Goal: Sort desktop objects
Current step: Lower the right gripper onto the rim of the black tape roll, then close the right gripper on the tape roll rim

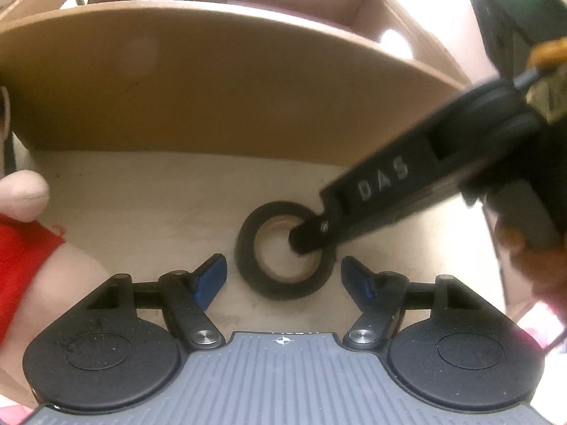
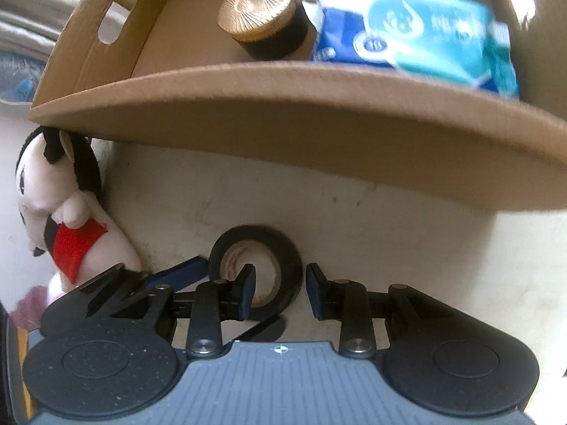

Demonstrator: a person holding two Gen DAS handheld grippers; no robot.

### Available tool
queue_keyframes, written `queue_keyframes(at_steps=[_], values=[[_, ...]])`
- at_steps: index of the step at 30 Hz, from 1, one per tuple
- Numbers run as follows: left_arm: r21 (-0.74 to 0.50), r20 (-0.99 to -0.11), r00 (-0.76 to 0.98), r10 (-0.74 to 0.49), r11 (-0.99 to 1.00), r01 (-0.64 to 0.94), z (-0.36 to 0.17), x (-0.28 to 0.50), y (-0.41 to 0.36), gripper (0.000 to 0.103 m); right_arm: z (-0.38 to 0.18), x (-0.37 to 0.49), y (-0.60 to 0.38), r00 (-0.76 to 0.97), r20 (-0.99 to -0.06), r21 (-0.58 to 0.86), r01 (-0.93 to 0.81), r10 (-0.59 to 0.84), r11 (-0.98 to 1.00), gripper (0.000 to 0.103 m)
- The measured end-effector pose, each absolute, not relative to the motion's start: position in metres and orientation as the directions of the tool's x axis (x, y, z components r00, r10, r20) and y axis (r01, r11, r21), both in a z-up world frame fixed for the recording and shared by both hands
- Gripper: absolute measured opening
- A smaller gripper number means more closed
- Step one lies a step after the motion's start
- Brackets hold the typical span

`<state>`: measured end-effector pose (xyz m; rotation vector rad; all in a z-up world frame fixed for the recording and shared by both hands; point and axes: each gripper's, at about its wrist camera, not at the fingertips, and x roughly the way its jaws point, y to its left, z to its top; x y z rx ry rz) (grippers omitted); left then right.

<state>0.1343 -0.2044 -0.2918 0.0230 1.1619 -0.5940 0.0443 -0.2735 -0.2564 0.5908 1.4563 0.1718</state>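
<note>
A black roll of tape (image 1: 248,269) lies flat on the pale desk in front of a cardboard box (image 1: 212,88). My left gripper (image 1: 283,276) is open, its blue pads either side of the roll, apart from it. My right gripper (image 2: 278,288) is open around the roll's right wall (image 2: 290,258): its left finger (image 2: 248,287) sits inside the roll's hole, its right finger (image 2: 315,290) outside. In the left wrist view the right gripper's finger (image 1: 308,237) comes in from the right and dips into the hole.
The cardboard box (image 2: 283,106) holds a gold-capped black jar (image 2: 262,17) and a blue tissue pack (image 2: 418,39). A plush doll in red (image 2: 60,209) lies at the left of the box, also showing in the left wrist view (image 1: 24,233).
</note>
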Motion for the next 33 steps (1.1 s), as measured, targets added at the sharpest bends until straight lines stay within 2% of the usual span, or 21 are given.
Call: queue_keyframes(at_steps=[6,13,20,24,29,33], values=[[-0.201,-0.872,0.298,-0.387,0.840,0.504,-0.291,0.128,-0.208,0.071,-0.250,0.050,-0.255,0.145,-0.915,0.396,0.157,0.375,0.905,0.034],[-0.202,-0.864,0.301,-0.402,0.827,0.525,-0.289,0.123,-0.207,0.061,-0.247,0.048,-0.230,0.144,-0.943,0.307,0.032,0.299,0.951,0.034],[-0.212,-0.856,0.312,-0.413,0.829,0.517,-0.288,0.121,-0.201,0.059,-0.245,0.051,-0.217,0.156,-0.958,0.252,0.049,0.242,0.967,0.020],[-0.220,-0.851,0.318,-0.419,0.832,0.510,-0.287,0.120,-0.197,0.058,-0.245,0.049,-0.221,0.157,-0.955,0.264,0.071,0.250,0.962,0.020],[-0.216,-0.849,0.332,-0.410,0.845,0.490,-0.283,0.121,-0.190,0.047,-0.245,0.048,-0.222,0.156,-0.956,0.265,0.088,0.249,0.960,0.019],[-0.224,-0.851,0.330,-0.409,0.850,0.478,-0.281,0.121,-0.185,0.047,-0.243,0.048,-0.221,0.163,-0.953,0.273,0.091,0.256,0.958,0.019]])
